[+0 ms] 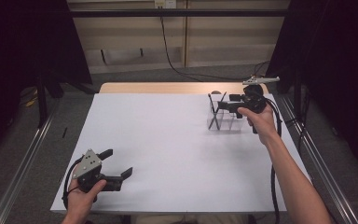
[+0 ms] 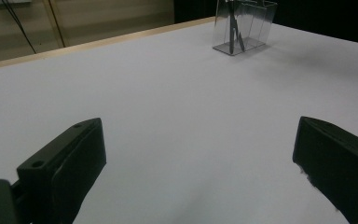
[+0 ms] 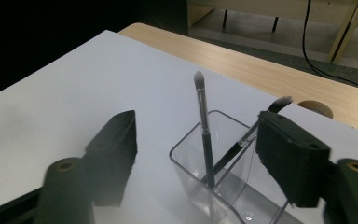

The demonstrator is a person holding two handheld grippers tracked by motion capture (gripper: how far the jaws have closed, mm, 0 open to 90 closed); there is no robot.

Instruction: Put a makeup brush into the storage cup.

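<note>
My right tongs (image 1: 218, 105) hang released over the clear holder (image 1: 224, 116) near the table's (image 1: 168, 154) far right corner, two brushes (image 3: 204, 133) standing inside, ungripped. My left tongs (image 1: 120, 164) gape empty near the front left corner.

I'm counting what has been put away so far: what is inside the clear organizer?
Two makeup brushes stand crossed in the end compartment of the clear organizer, bristles up. The right gripper covers part of one brush handle and the other compartments.
</note>
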